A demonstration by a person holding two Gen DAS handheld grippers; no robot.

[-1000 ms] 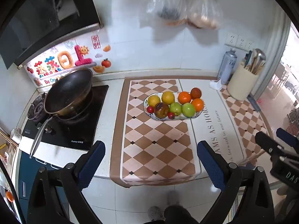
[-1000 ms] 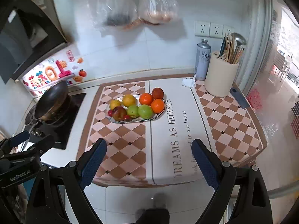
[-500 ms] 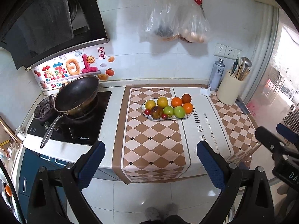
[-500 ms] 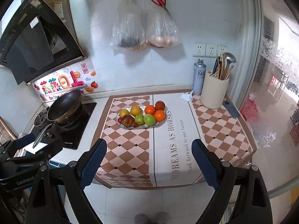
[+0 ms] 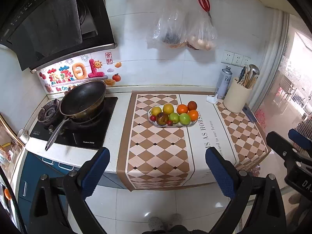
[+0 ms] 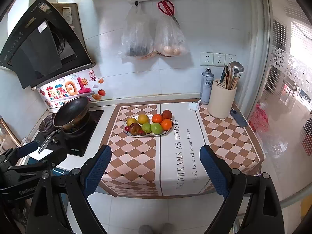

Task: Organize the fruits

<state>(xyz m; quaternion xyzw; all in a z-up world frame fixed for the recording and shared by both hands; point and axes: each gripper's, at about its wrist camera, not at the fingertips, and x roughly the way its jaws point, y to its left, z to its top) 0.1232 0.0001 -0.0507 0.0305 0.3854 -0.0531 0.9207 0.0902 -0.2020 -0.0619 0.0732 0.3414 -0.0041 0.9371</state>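
Note:
An oval white plate full of fruit stands on the checkered mat on the counter. It holds yellow lemons, oranges, green apples, a dark red apple, a mottled dark fruit and small red fruits. My left gripper is open and empty, well back from the counter's front edge. My right gripper is open and empty too, also off the counter. Each gripper shows at the edge of the other's view.
A black wok sits on the stove at the left. A cream utensil holder and a grey spray can stand at the back right. Plastic bags and red scissors hang on the wall.
Both grippers have pulled back and up from the counter, so the plate looks smaller and farther away. Both stayed open and empty.

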